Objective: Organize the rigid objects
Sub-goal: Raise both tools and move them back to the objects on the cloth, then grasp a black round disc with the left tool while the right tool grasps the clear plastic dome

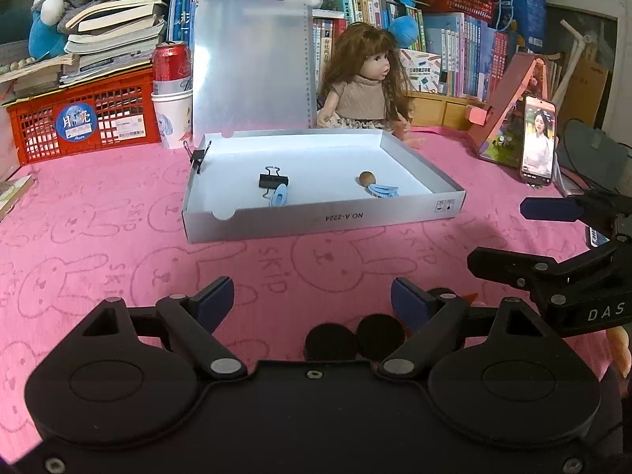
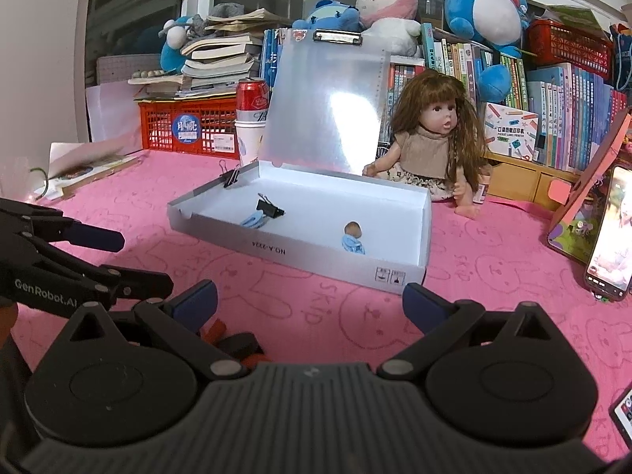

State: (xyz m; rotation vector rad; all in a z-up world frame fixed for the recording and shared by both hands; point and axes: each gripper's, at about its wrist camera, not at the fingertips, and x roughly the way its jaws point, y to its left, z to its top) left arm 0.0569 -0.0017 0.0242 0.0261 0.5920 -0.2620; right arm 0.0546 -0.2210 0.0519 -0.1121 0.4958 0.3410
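Note:
A shallow white box point(image 1: 316, 219) point(image 2: 284, 254) lies on the pink cloth. In it are a black binder clip point(image 1: 273, 180) point(image 2: 269, 207), a blue hair clip point(image 1: 279, 197) point(image 2: 252, 220), a brown wooden ball point(image 1: 366, 177) point(image 2: 352, 228) and a second blue clip point(image 1: 384, 190) point(image 2: 352, 245). Another black binder clip point(image 1: 197, 157) point(image 2: 231, 177) sits on the box's left rim. My left gripper point(image 1: 312, 300) hovers open over the cloth, short of the box, with nothing between its fingers. Beside it on the right, my right gripper point(image 2: 310, 304) is open too. Small black and orange pieces point(image 2: 233, 339) lie under its left finger.
A clipboard point(image 1: 252, 63) leans upright behind the box, with a doll point(image 1: 367, 87) to its right. A red crate point(image 1: 83, 118) and a can in a paper cup point(image 1: 172, 91) stand at the back left. A phone point(image 1: 538, 140) is propped at the right. Books and plush toys line the back.

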